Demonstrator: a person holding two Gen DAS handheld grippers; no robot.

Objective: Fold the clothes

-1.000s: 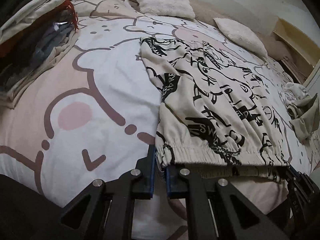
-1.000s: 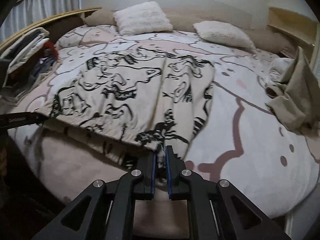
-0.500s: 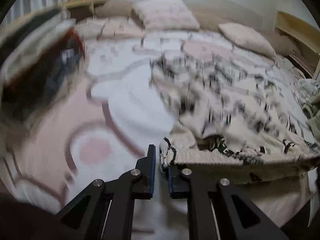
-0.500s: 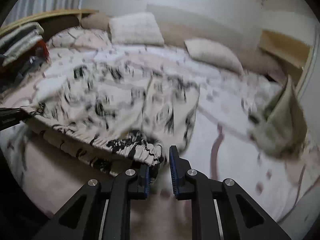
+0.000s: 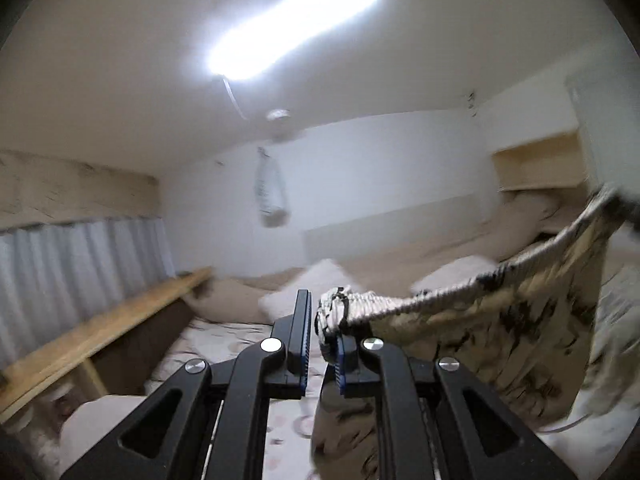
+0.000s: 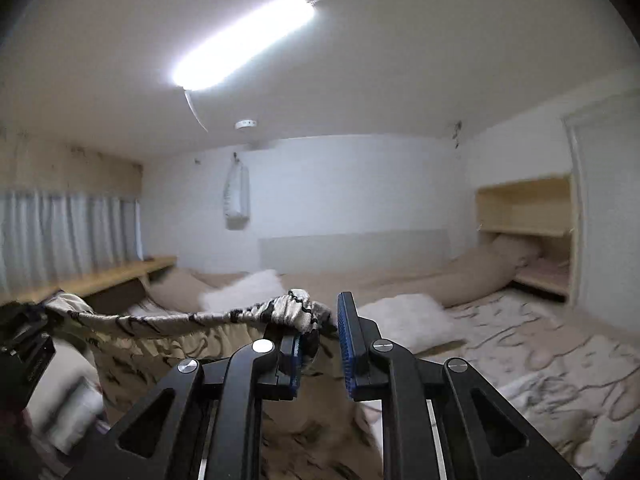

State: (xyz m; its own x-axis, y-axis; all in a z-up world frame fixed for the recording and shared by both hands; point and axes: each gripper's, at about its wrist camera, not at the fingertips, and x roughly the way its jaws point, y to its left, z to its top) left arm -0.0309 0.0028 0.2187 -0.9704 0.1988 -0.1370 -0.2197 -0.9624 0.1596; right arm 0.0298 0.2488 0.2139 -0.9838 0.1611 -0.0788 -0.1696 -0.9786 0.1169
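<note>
A cream garment with black print (image 5: 500, 320) hangs in the air above the bed, its elastic waistband stretched between my two grippers. My left gripper (image 5: 322, 348) is shut on one bunched end of the waistband (image 5: 336, 312), and the cloth falls away to its right. My right gripper (image 6: 320, 348) is shut on the other bunched end (image 6: 296, 312), with the garment (image 6: 160, 344) sagging to its left. The left gripper (image 6: 24, 344) shows dark at the far left of the right wrist view. Both point about level toward the far wall.
The bed with its patterned sheet (image 6: 540, 344) lies below, with white pillows (image 6: 400, 316) and a beige bolster (image 6: 480, 268) at its head. A wooden ledge (image 5: 100, 332) and curtains (image 6: 60, 232) run along the left. A wooden niche (image 6: 524, 208) is at the right.
Both grippers have risen with the waistband held. The garment has come off the bed and now hangs between them. Both views have tilted up from the bed to the wall and ceiling.
</note>
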